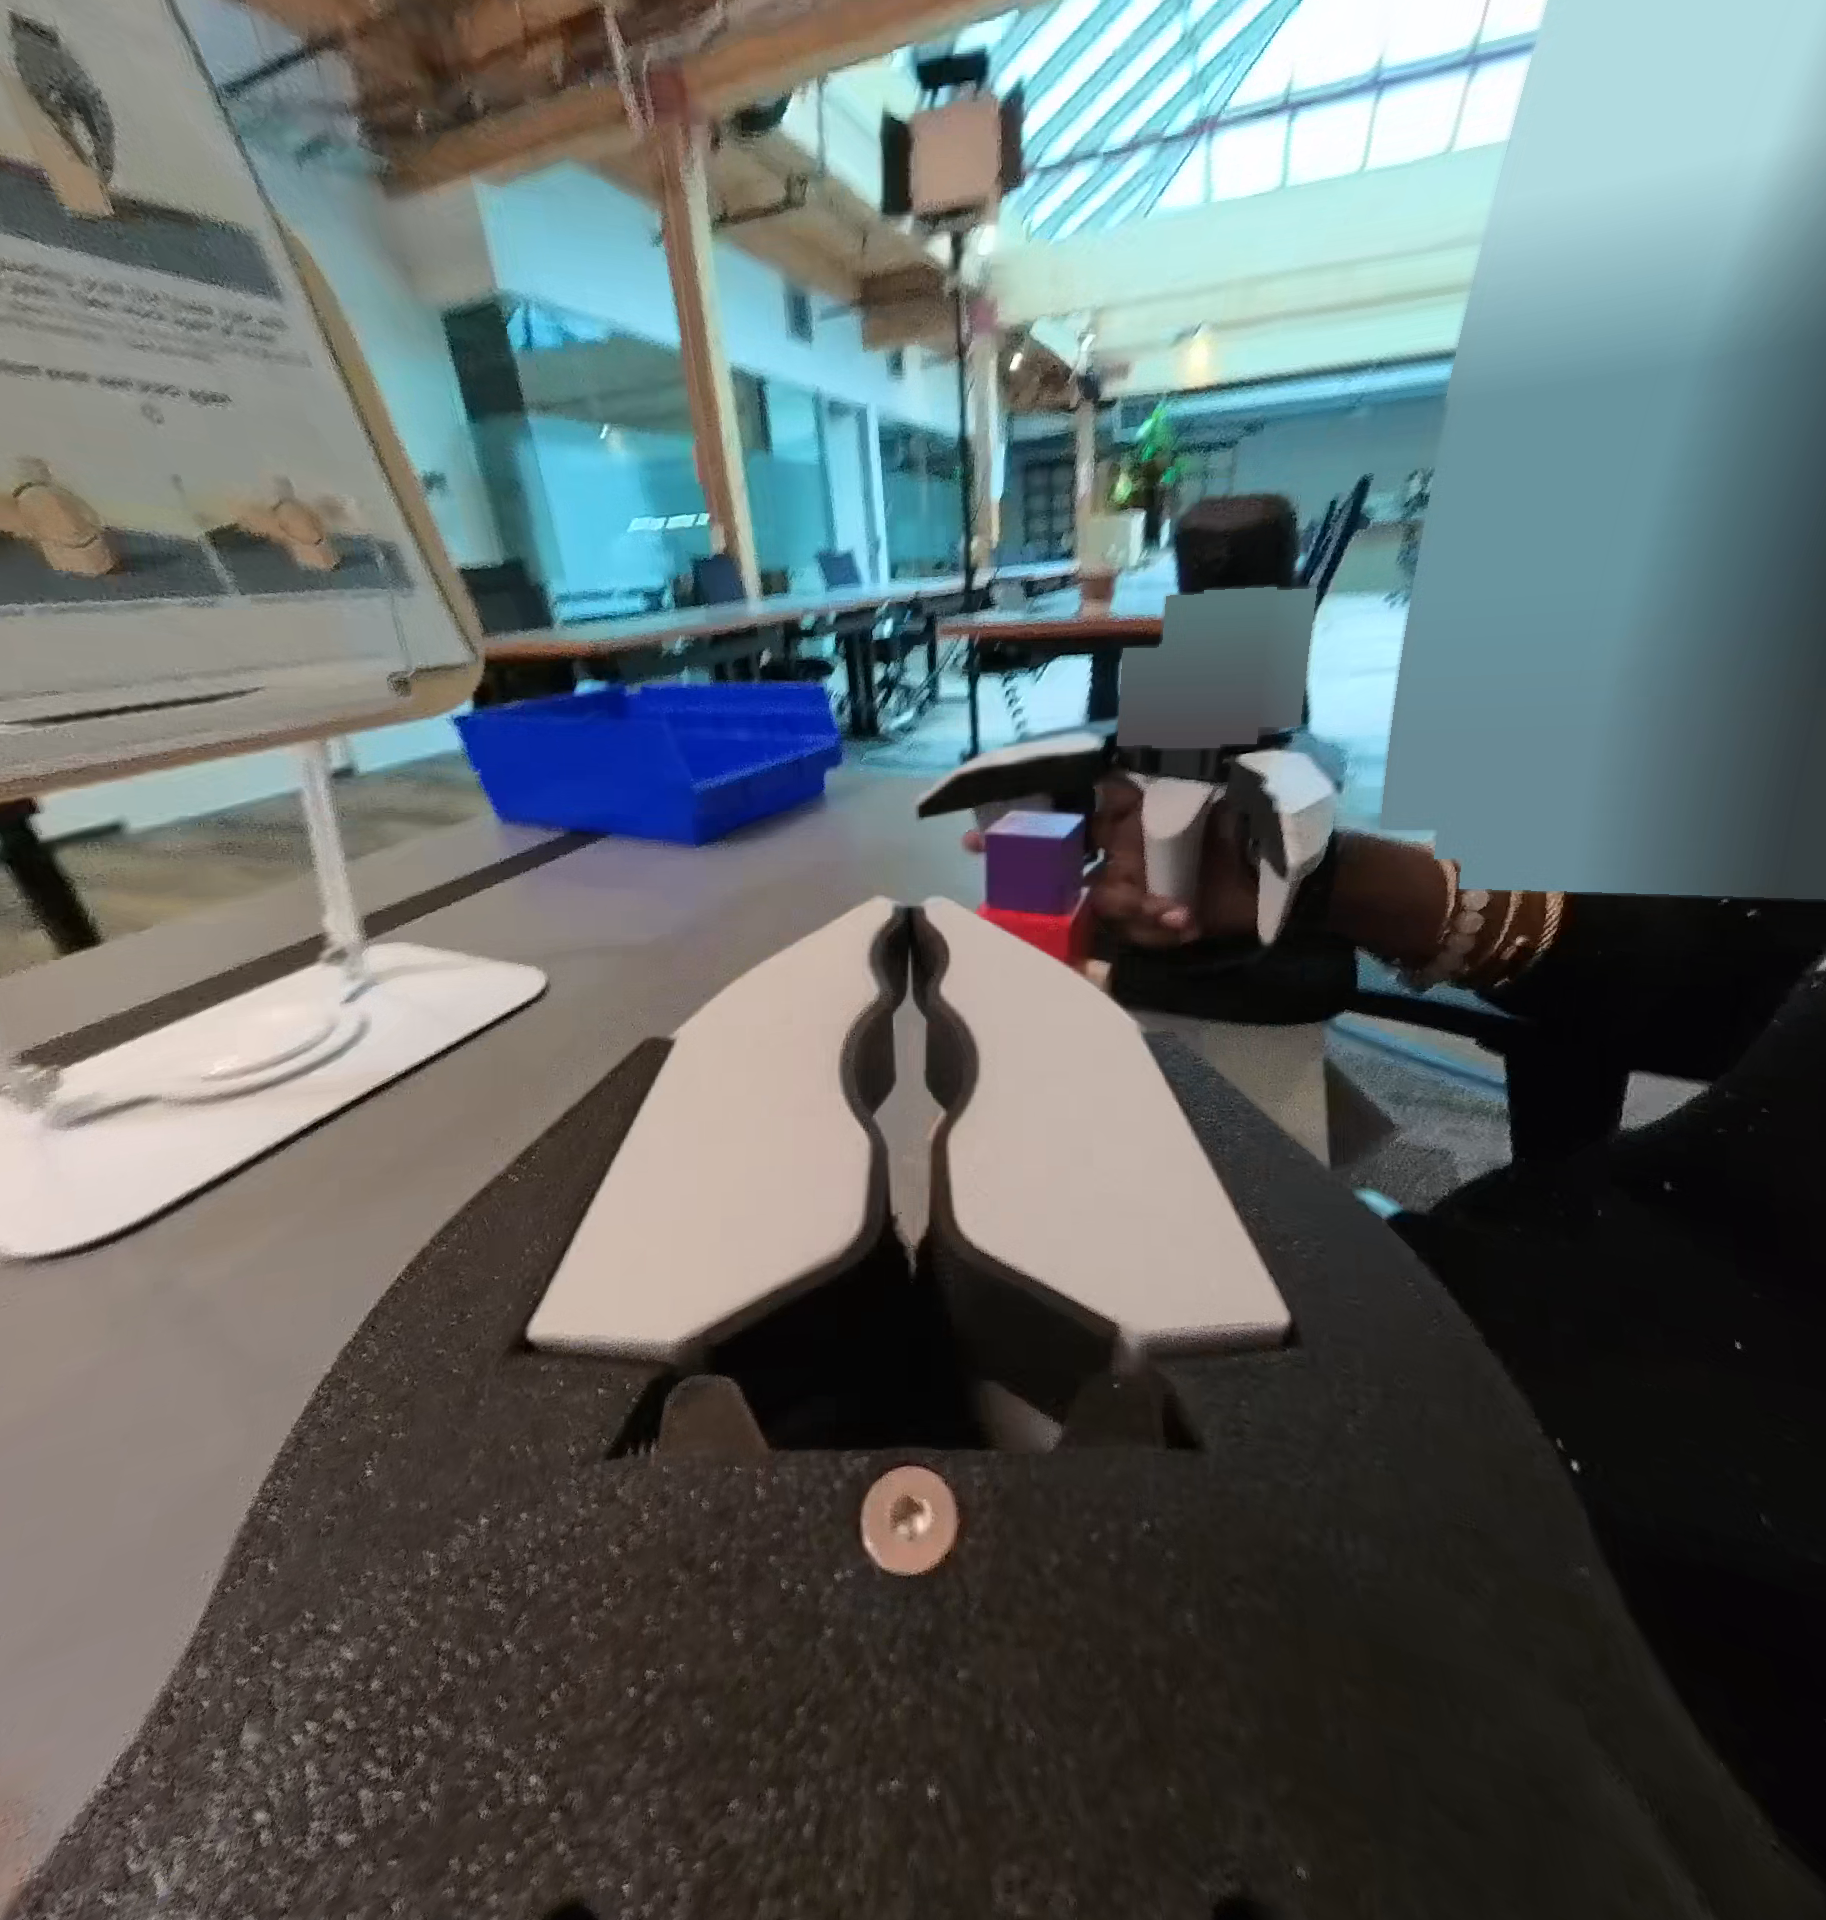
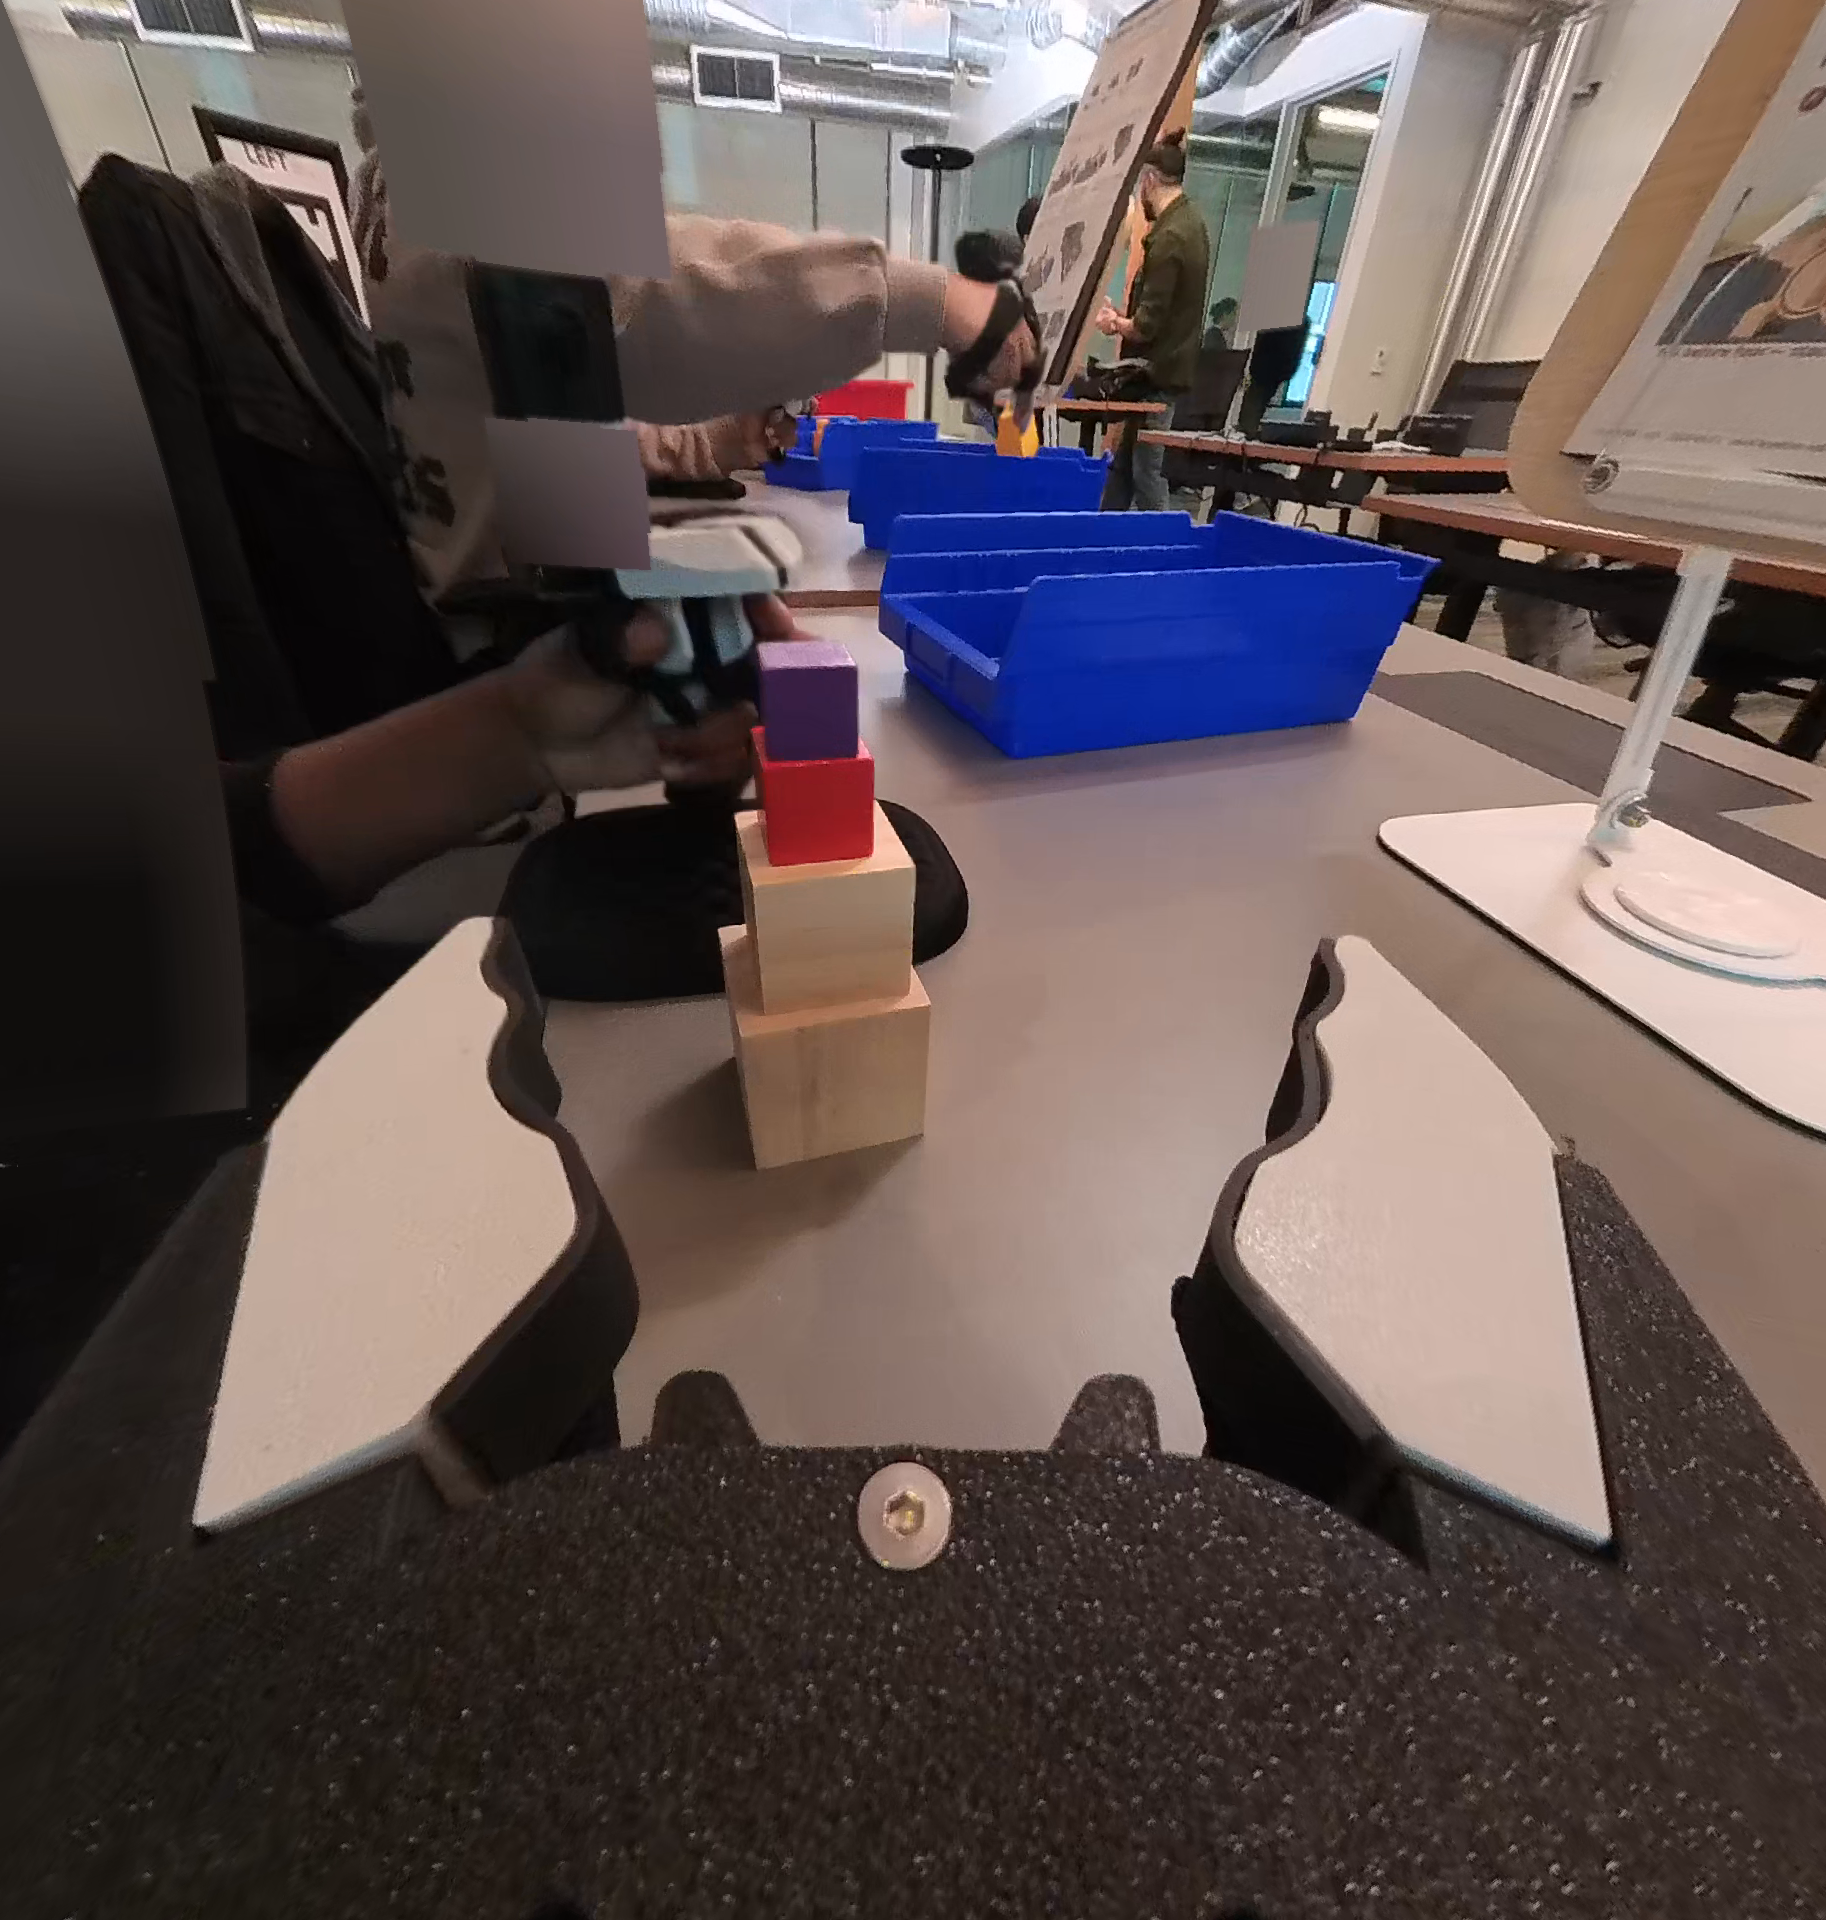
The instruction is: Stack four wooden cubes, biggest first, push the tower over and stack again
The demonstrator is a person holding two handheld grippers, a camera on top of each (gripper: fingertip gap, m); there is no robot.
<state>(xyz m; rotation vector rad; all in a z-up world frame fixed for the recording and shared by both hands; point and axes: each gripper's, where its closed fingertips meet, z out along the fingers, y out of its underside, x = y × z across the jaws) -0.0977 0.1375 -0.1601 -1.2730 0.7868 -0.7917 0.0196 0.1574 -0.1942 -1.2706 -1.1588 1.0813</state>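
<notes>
A tower of four cubes stands on the grey table (image 2: 1148, 987): a large plain wooden cube (image 2: 831, 1070) at the bottom, a smaller plain one (image 2: 826, 920) on it, then a red cube (image 2: 815, 805) and a purple cube (image 2: 807, 698) on top. My right gripper (image 2: 919, 945) is open and empty, its fingers wide apart just short of the tower. My left gripper (image 1: 909, 914) is shut with nothing between its pads. It is on the tower's far side in the right wrist view (image 2: 743, 545). The left wrist view shows the purple cube (image 1: 1034, 857), the red cube (image 1: 1044, 930) and the right gripper (image 1: 1127, 800) beyond.
A blue bin (image 2: 1148, 634) sits on the table behind the tower, and also shows in the left wrist view (image 1: 660, 758). A sign stand with a white base (image 2: 1667, 935) stands at the right. A black pad (image 2: 618, 904) lies left of the tower. People work at tables farther back. There is about 15 cm between the tips of the two grippers. It is some 6 cm from my left tips to the red cube (image 1: 1044, 930).
</notes>
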